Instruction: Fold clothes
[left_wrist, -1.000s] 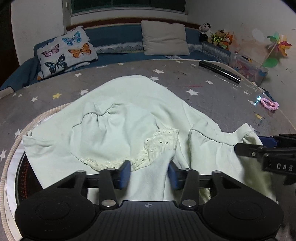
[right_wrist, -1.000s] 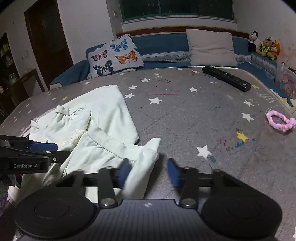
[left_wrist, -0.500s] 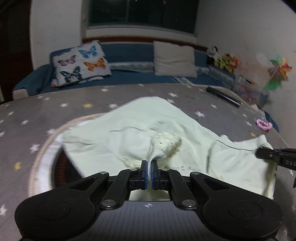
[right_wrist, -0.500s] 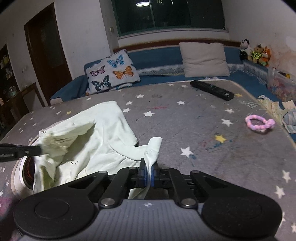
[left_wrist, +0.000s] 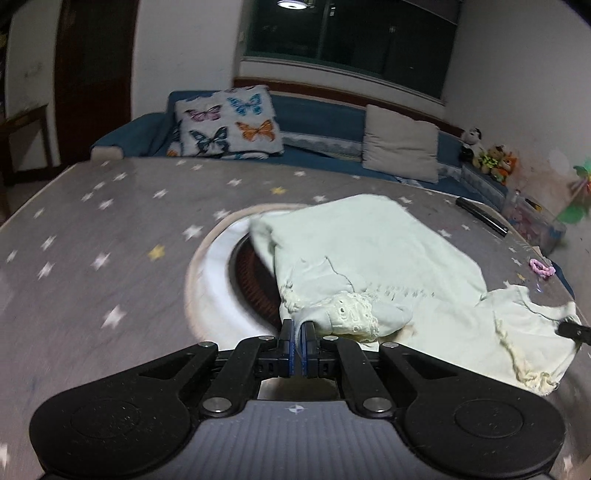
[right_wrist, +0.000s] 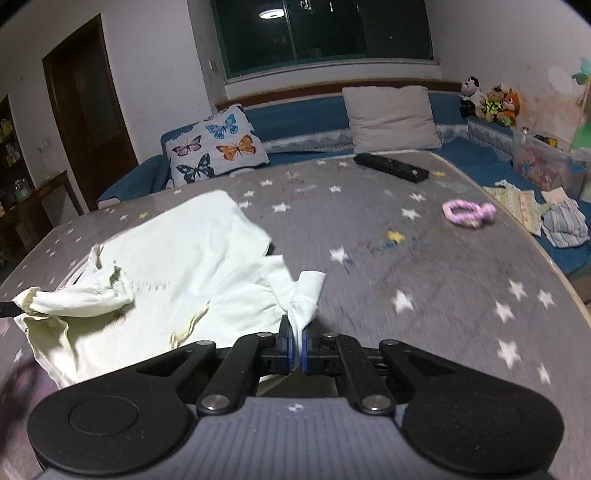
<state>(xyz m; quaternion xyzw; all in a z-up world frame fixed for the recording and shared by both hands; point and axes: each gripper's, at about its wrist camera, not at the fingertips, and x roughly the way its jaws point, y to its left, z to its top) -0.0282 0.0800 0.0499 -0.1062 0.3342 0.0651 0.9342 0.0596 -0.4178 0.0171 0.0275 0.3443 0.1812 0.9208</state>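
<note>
Evidently the left gripper (left_wrist: 297, 338) pinches the pale green garment (left_wrist: 373, 254) at its lace trim; the right gripper (right_wrist: 294, 345) clamps a cuff (two anchor points), likely for spreading it flat.

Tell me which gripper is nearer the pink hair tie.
Right. The right gripper, shut on the garment's sleeve cuff, has the hair tie ahead to its right. The left gripper grips the garment's far side, with the whole garment between it and the tie.
</note>
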